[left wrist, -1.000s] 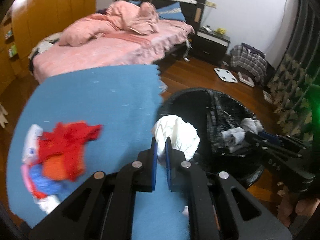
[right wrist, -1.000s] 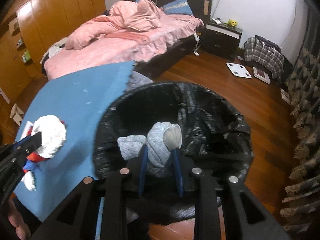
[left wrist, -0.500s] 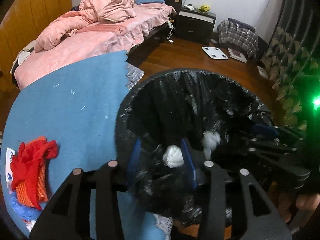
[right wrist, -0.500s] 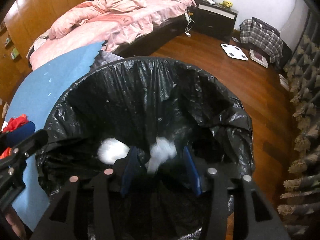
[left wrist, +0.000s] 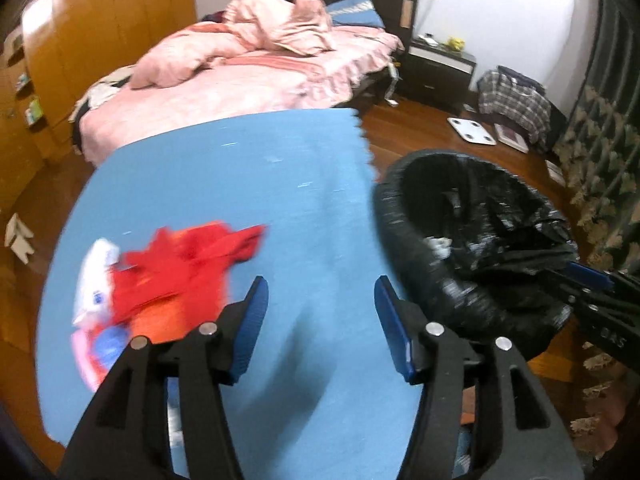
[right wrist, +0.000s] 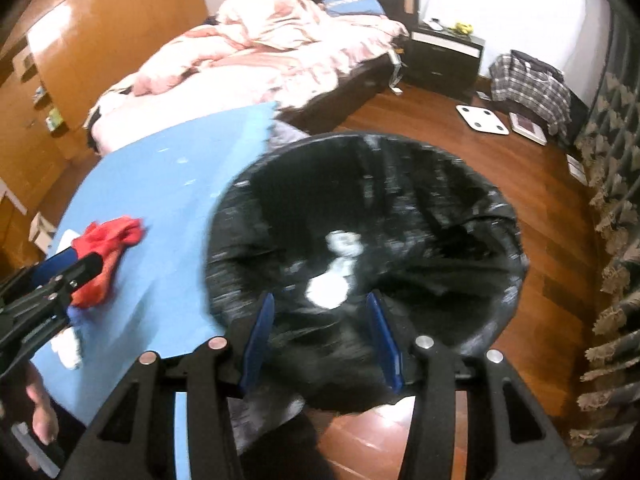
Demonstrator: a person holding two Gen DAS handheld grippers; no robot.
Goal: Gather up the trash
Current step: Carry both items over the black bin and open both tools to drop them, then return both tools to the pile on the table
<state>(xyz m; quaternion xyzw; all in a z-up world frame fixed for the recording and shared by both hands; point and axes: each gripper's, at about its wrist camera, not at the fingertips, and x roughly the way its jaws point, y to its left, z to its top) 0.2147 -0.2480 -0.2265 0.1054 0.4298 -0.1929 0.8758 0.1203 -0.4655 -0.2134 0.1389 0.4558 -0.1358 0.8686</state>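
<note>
the left gripper (left wrist: 318, 300) hangs over the blue foam mat (left wrist: 248, 184), its two blue-padded jaws opening and nothing between them. just beside it on the mat lies one heap of trash: a crumpled red wrapper (left wrist: 180, 268) on top of an orange piece, with a white packet (left wrist: 96, 276) and a pink-and-blue packet (left wrist: 96, 348) under its near edge, four pieces as far as the blur allows. the right gripper (right wrist: 320, 320) points down into the one round bin lined with a black plastic bag (right wrist: 460, 216), which stands on the wooden floor touching the mat's edge; its two jaws stand apart and hold nothing. two or three white crumpled paper wads (right wrist: 332, 280) lie at the bottom of the bin, blurred together. behind are one bed with pink bedding (left wrist: 256, 68), one dark nightstand (left wrist: 440, 64) and one white bathroom scale (left wrist: 472, 130).
</note>
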